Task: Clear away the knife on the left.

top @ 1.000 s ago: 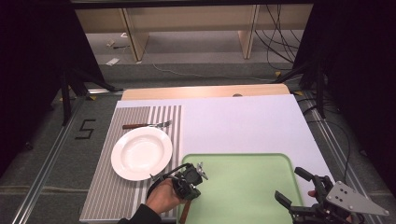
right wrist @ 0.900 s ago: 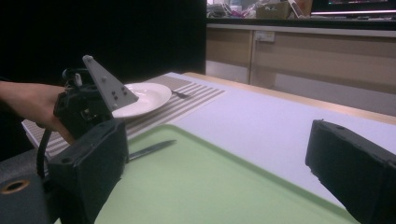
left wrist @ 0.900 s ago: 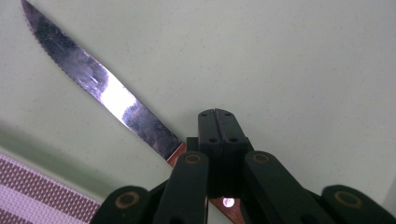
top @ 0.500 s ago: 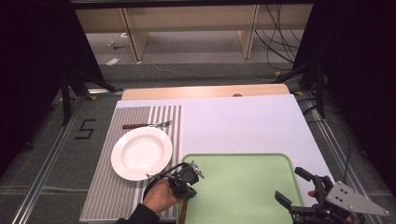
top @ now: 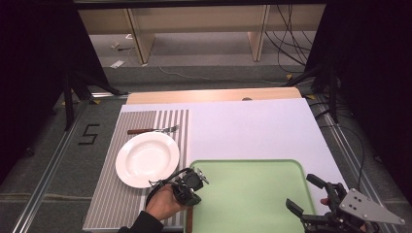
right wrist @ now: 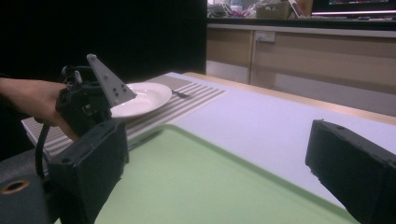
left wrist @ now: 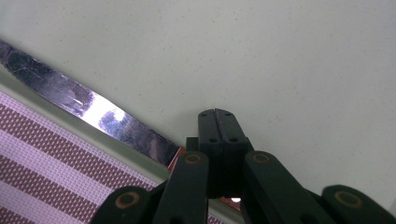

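Observation:
A table knife lies along the left rim of the green tray (top: 252,194). Its blade (left wrist: 93,109) shines in the left gripper view, and its reddish-brown handle (top: 190,221) pokes out below my left gripper (top: 193,183). That gripper (left wrist: 218,122) points down at the tray's left edge with its jaws pressed together over the handle end, nothing visible between them. A white plate (top: 146,159) rests on the striped placemat (top: 107,204), with a fork (top: 153,130) lying behind it. My right gripper (top: 303,193) hangs open over the tray's near right corner.
The white tabletop (top: 252,126) stretches behind the tray to a wooden back edge. In the right gripper view, the hand with the left gripper (right wrist: 88,105) stands at the tray's far side in front of the plate (right wrist: 149,95). Dark floor surrounds the table.
The left gripper has shifted very slightly toward the near left at the tray's edge. The right gripper has stayed where it was.

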Demonstrator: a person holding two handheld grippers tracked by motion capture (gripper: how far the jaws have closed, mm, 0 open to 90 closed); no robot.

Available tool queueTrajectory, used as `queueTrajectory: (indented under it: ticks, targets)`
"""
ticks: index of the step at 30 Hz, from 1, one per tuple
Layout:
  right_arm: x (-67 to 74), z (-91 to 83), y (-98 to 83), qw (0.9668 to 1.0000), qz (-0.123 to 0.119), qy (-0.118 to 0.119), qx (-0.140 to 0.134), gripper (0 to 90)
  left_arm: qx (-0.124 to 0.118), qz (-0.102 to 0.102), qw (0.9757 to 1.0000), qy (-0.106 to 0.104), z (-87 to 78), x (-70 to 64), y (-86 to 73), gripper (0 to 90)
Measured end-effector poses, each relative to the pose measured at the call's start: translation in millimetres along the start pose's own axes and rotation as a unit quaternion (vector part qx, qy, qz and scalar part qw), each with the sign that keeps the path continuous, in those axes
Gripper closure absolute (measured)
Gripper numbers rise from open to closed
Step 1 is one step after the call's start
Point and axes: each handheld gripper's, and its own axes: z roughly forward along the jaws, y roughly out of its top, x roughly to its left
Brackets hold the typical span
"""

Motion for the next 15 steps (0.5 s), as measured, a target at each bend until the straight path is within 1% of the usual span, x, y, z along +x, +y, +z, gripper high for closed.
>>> queueTrajectory:
  ticks: [3, 4, 5, 7, 9, 10, 11, 14, 15]
  targets:
    - [0.0, -0.1, 0.0, 1.0000, 0.000, 0.000, 0.000, 7.0, -0.005, -0.003, 1.0000, -0.002, -1.4, 0.4, -0.5, 87.8]
    - [-0.1, -0.1, 0.0, 1.0000, 0.000, 0.000, 0.000, 7.0, -0.008, -0.002, 1.0000, -0.003, -1.8, 0.1, -0.5, 84.9]
    - [-0.1, 0.0, 0.0, 1.0000, 0.000, 0.000, 0.000, 7.0, -0.011, -0.003, 0.9999, -0.003, -2.0, -1.2, -0.2, 79.4]
    - [-0.1, 0.1, 0.0, 1.0000, 0.000, 0.000, 0.000, 7.0, -0.014, -0.002, 0.9999, -0.006, -2.1, -2.8, 0.7, 72.2]
    - [0.0, 0.0, 0.0, 1.0000, 0.000, 0.000, 0.000, 7.0, -0.024, 0.002, 0.9997, -0.007, -3.4, -4.2, 1.3, 64.4]
    - [0.0, 0.0, 0.0, 1.0000, 0.000, 0.000, 0.000, 7.0, -0.034, 0.007, 0.9993, -0.009, -5.0, -4.9, 1.7, 61.6]
    - [-0.1, 0.0, 0.0, 1.0000, 0.000, 0.000, 0.000, 7.0, -0.043, 0.010, 0.9989, -0.011, -5.8, -5.8, 1.9, 56.5]
    - [-0.1, 0.1, 0.0, 1.0000, 0.000, 0.000, 0.000, 7.0, -0.071, 0.020, 0.9972, -0.006, -9.5, -9.0, 2.8, 42.8]
    - [-0.1, 0.1, 0.0, 1.0000, 0.000, 0.000, 0.000, 7.0, -0.079, 0.020, 0.9966, -0.006, -10.1, -10.0, 2.9, 38.6]
